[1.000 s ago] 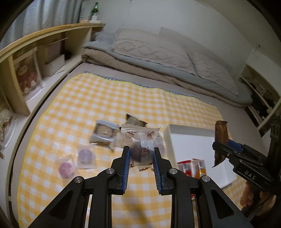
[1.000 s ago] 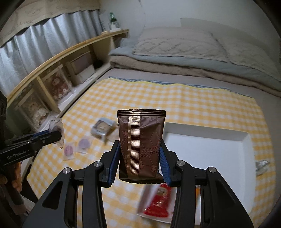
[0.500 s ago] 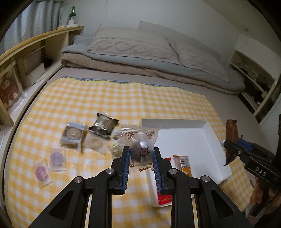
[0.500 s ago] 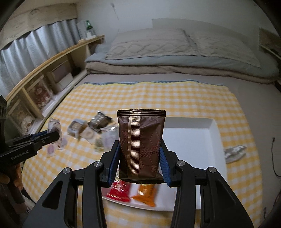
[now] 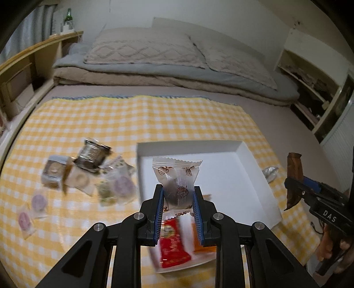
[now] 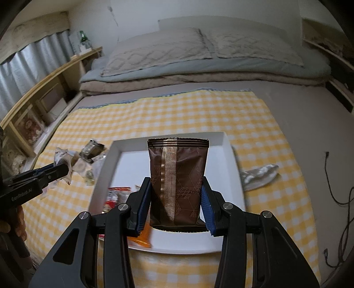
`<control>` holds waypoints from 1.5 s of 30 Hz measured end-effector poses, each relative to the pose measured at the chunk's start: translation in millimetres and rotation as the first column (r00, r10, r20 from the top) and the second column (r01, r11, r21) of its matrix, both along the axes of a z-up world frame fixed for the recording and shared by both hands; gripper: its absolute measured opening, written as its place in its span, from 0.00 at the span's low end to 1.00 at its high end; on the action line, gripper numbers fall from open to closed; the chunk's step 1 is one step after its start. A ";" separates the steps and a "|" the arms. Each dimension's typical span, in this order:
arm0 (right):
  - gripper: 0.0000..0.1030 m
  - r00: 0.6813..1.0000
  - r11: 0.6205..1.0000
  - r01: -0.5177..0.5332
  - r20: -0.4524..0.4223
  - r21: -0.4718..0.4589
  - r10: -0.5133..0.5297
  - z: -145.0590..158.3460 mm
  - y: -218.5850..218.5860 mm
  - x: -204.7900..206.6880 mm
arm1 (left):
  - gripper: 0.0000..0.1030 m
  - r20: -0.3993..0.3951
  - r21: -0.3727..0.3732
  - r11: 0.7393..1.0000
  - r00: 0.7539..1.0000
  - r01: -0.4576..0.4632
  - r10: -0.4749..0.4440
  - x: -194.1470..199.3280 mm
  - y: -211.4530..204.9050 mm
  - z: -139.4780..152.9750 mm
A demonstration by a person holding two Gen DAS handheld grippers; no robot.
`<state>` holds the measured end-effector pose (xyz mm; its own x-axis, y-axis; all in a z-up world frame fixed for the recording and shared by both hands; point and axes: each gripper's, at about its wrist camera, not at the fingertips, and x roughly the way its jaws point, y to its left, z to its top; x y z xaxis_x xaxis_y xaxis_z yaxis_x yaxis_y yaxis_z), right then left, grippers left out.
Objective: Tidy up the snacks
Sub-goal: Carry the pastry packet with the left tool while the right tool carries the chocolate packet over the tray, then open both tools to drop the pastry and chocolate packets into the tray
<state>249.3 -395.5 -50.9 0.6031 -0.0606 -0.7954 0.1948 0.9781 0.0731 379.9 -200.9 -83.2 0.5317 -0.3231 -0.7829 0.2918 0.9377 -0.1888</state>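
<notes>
On R side: cable [image 6: 336, 188] | L view: none

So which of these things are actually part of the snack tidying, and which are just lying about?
Part of the job:
- left tool holding the strawberry-print packet
- right tool holding the brown packet
- white tray
- red packet in the tray
- loose snacks on the checked cloth

Just lying about:
- pillows
- green bottle
- black cable
</notes>
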 end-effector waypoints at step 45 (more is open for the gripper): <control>0.54 0.966 0.999 0.034 -0.257 -0.008 -0.035 -76.7 -61.5 -4.4 | 0.43 -0.179 -0.092 0.995 0.982 0.039 -0.056 9.3 -95.5 -120.1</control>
<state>244.9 -457.0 -127.6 0.3759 -0.0809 -0.9231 0.2404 0.9706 0.0128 389.2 -296.4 -203.3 0.3657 -0.4163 -0.8325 0.2889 0.9010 -0.3237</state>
